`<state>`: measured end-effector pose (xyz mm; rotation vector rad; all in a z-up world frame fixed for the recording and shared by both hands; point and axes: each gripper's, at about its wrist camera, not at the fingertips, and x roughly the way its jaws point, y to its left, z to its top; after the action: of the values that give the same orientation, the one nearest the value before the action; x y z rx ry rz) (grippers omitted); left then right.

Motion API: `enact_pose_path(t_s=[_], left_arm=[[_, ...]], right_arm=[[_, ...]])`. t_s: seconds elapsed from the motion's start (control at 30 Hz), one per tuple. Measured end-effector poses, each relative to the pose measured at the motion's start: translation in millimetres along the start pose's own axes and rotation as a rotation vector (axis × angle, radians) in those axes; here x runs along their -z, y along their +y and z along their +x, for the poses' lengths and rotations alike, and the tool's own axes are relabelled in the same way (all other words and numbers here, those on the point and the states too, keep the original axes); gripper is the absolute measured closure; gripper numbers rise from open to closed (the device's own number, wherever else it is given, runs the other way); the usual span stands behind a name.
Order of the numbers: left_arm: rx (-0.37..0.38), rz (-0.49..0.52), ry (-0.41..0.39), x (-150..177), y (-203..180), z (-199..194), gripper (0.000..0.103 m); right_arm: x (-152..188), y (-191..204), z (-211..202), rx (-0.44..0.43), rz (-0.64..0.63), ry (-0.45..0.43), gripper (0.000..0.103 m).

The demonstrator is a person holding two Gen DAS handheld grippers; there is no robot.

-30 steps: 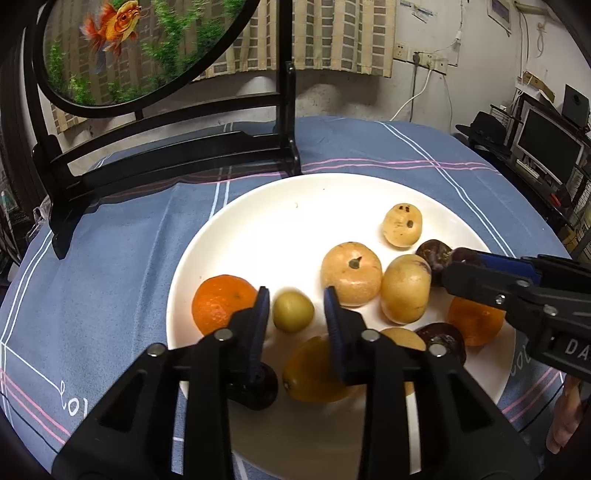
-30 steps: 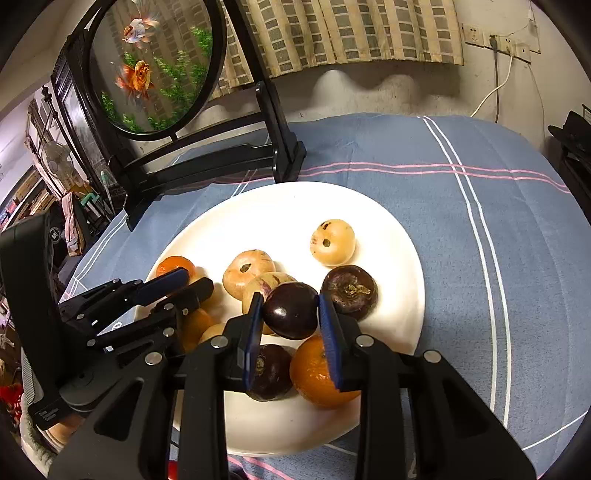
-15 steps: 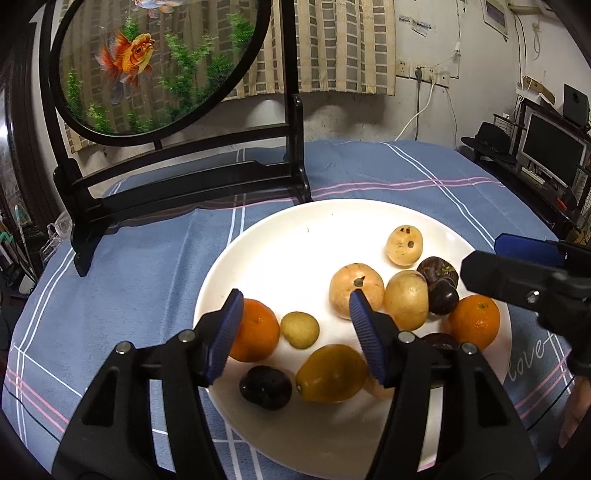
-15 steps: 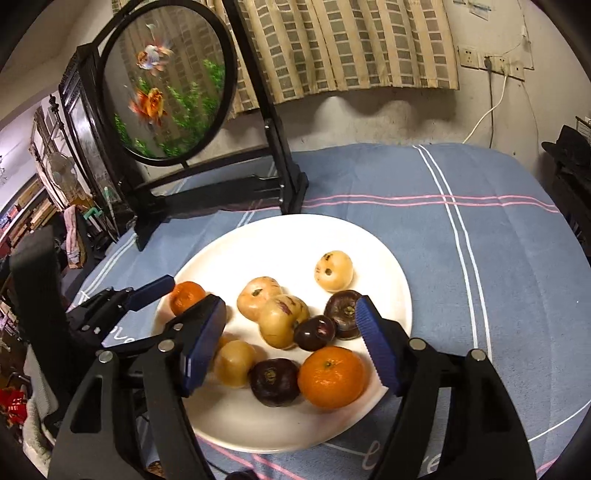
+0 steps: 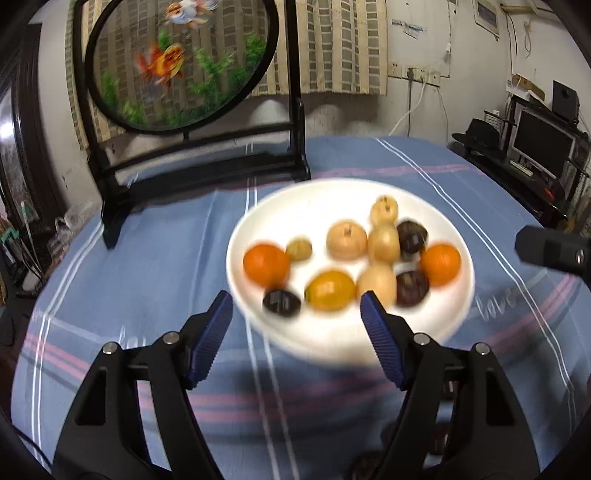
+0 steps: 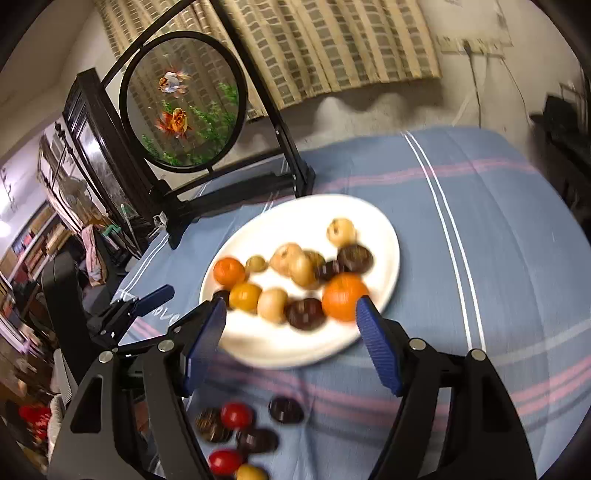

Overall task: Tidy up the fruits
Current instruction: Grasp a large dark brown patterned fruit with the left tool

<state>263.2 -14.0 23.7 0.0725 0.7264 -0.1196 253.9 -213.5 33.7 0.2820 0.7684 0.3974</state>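
Near right gripper (image 6: 290, 325): loose fruits (image 6: 251, 424), unseen from left; both fingers wide, left opening.

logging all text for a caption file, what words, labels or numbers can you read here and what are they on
"love" in white script on the blue tablecloth, right of the plate in the left wrist view; blurred.
The same script shows beside the left gripper in the right wrist view, upside down and partly hidden.
Papers on the wall: too small to read.
No text on the fruit or on the goldfish screen.
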Motion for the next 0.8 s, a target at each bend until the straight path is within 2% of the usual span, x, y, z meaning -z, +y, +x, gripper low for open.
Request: enact_pose_path(t_s=[0.1,0.17,0.23,0.37,0.43,0.53,0.67,0.77,0.8], left_arm=[[0.065,-0.005,0.041,23,4,-13,0.028],[0.089,0.002,0.072,41,6,-22,0.028],[0.103,0.008,0.083,53,4,-30,0.027],[0.091,0.067,0.086,80,-9,-42,0.025],[0.077,0.100,0.076,86,-16,-47,0.023],[0.095,0.120,0.057,88,-25,-50,0.023],[0.071,0.157,0.086,91,-36,-37,0.022],[0.071,0.130,0.088,87,-32,-32,0.021],[0.067,0.121,0.090,86,-30,-30,0.016]], right_arm=[[20,-13,-16,-0.042,0.081,0.006,0.030],[37,-25,-26,-0.067,0.141,0.007,0.026],[50,-35,-33,-0.065,0.181,-0.001,0.016],[57,-49,-38,-0.073,0.240,0.005,0.016],[56,-50,-40,-0.086,0.248,0.003,0.016],[57,-46,-43,-0.110,0.237,0.005,0.016],[55,-44,-45,-0.124,0.233,-0.002,0.015],[54,-44,-46,-0.127,0.235,-0.006,0.015],[53,-44,-46,-0.129,0.236,-0.006,0.015]])
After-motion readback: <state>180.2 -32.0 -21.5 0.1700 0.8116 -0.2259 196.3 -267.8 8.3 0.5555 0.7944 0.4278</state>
